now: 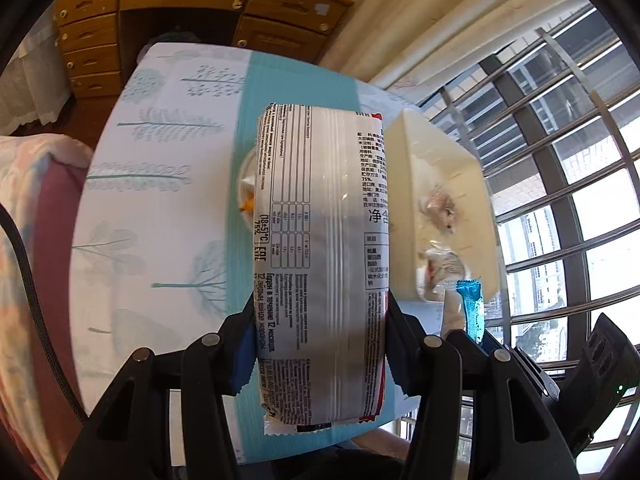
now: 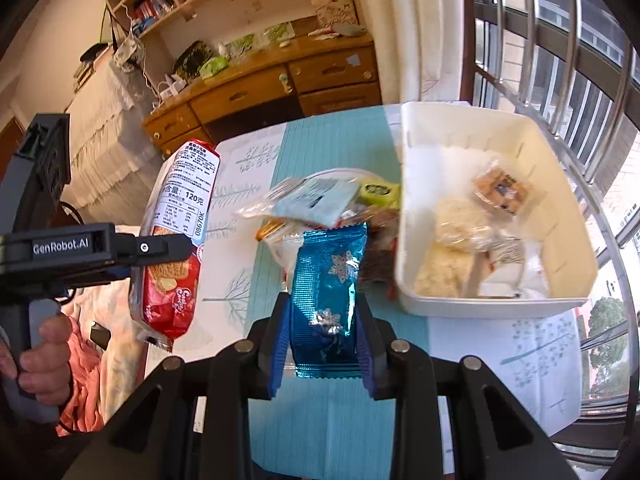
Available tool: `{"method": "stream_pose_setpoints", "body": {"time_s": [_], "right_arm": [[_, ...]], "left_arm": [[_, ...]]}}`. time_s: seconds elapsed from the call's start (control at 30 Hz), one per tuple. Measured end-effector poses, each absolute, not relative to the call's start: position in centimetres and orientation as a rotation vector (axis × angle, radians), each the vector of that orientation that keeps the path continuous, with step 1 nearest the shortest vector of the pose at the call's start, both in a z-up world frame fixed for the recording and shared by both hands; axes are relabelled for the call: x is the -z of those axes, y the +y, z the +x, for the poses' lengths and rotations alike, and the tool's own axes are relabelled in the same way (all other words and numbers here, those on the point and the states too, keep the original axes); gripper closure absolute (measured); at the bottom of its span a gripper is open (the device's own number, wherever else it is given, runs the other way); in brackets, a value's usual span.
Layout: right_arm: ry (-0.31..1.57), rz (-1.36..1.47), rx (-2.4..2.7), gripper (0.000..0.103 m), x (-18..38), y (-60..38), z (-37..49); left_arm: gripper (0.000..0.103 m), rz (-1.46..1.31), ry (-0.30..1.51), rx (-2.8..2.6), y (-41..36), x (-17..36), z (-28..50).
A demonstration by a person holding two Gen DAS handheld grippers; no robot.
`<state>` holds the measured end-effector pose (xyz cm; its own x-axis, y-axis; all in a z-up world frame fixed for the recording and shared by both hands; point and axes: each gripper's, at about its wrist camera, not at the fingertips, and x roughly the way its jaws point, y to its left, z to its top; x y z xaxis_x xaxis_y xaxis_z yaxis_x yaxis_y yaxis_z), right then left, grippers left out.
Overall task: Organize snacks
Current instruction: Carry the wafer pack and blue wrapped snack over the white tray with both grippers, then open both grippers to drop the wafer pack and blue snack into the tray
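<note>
Two claws are at work, each pinching one packet. The left claw (image 1: 320,344) is clamped on a long red-and-white plastic biscuit packet (image 1: 320,264), held up above the table (image 1: 160,200) with its printed back filling the left wrist view; from the right wrist camera the same packet (image 2: 176,240) hangs upright at the left, clear of the table, its red front showing biscuits. The right claw (image 2: 324,340) grips one shiny blue foil wrapper with snowflake marks (image 2: 328,284) between its blue pads (image 2: 280,340), just in front of a loose pile of snack packets (image 2: 320,204) lying on the teal-striped cloth.

One cream rectangular plastic tub (image 2: 496,216) sits to the right of the pile, near the window bars. About four wrapped snacks lie inside it, among them two pale crumbly ones and a small brown square; the exact count is unclear where the clear wrappers overlap.

The pile's count cannot be told either: the blue wrapper covers its near side. In the left wrist view the biscuit packet hides most of the pile, and the tub (image 1: 444,208) is blurred.
</note>
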<state>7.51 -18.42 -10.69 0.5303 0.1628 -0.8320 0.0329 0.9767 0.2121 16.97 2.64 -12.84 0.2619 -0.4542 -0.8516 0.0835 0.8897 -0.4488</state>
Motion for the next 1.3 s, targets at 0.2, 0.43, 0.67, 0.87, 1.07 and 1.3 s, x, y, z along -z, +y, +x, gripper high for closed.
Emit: {"method": "stream_pose_setpoints", "body": {"time_s": [0.2,0.43,0.67,0.87,1.07,1.3], "right_arm": [[1.003,0.233,-0.079,0.073,10.1,-23.0,7.2],[0.990,0.252,-0.087,0.073,9.9,-27.9,7.8],[0.992,0.235,-0.094,0.073,10.4,-32.0,9.0],[0.996,0.233,-0.080,0.073,10.9,-35.1,9.8],[1.002,0.239,-0.051,0.073,11.7,-37.4,10.7],[1.001,0.256,-0.030,0.072,12.4,-39.6,12.0]], "left_arm": [[0.050,-0.368,1.200,0.411,-1.7,11.9,16.4],[0.050,-0.370,1.157,0.427,-6.2,11.5,17.1],[0.050,-0.345,1.135,0.436,-10.8,12.0,18.3],[0.050,-0.336,1.123,0.441,-14.3,12.4,20.0],[0.050,-0.322,1.114,0.448,-17.1,12.7,22.0],[0.050,-0.314,1.107,0.439,-19.6,13.2,24.1]]}}
